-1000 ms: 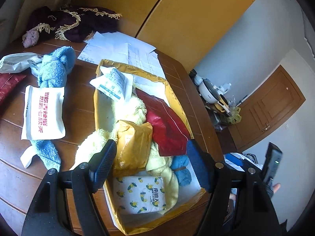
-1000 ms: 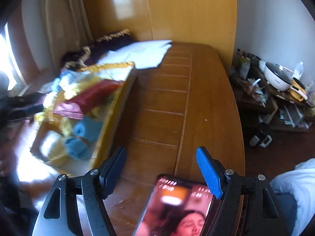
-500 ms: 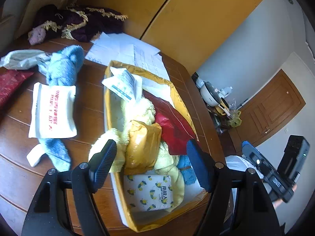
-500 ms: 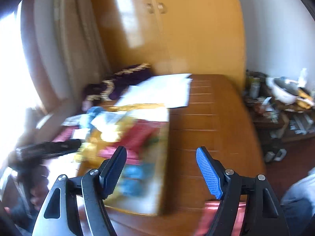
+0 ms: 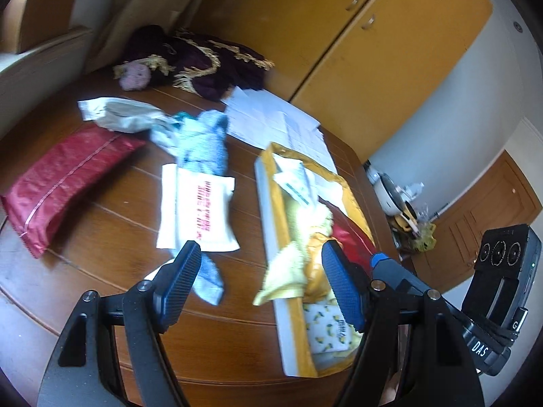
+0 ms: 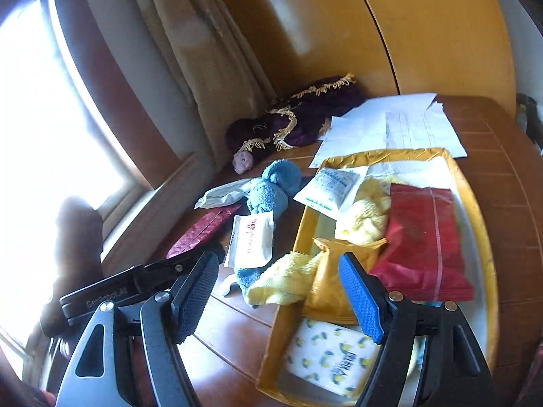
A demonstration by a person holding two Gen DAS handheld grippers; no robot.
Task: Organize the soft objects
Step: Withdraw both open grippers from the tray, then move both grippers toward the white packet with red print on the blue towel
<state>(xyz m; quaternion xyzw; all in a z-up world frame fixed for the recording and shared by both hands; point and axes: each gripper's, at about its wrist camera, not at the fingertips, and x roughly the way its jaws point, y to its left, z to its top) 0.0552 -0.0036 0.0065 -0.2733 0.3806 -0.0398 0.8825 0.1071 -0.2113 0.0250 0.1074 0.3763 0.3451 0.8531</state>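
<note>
Both tongs gape wide and grip nothing: the left gripper (image 5: 259,283) hovers over the wooden table (image 5: 101,224), the right gripper (image 6: 278,296) over the gold tray (image 6: 482,237). The tray holds one yellow towel (image 6: 364,218) draped over its 9 o'clock rim, one red pouch (image 6: 420,237), one mustard packet (image 6: 334,281) and one lemon-print tissue pack (image 6: 331,356), partly hidden behind the right fingers. At 10 o'clock lie one blue towel (image 6: 271,188), one white sachet (image 6: 251,237) and a second, possibly crimson, pouch (image 5: 64,183), blurred.
</note>
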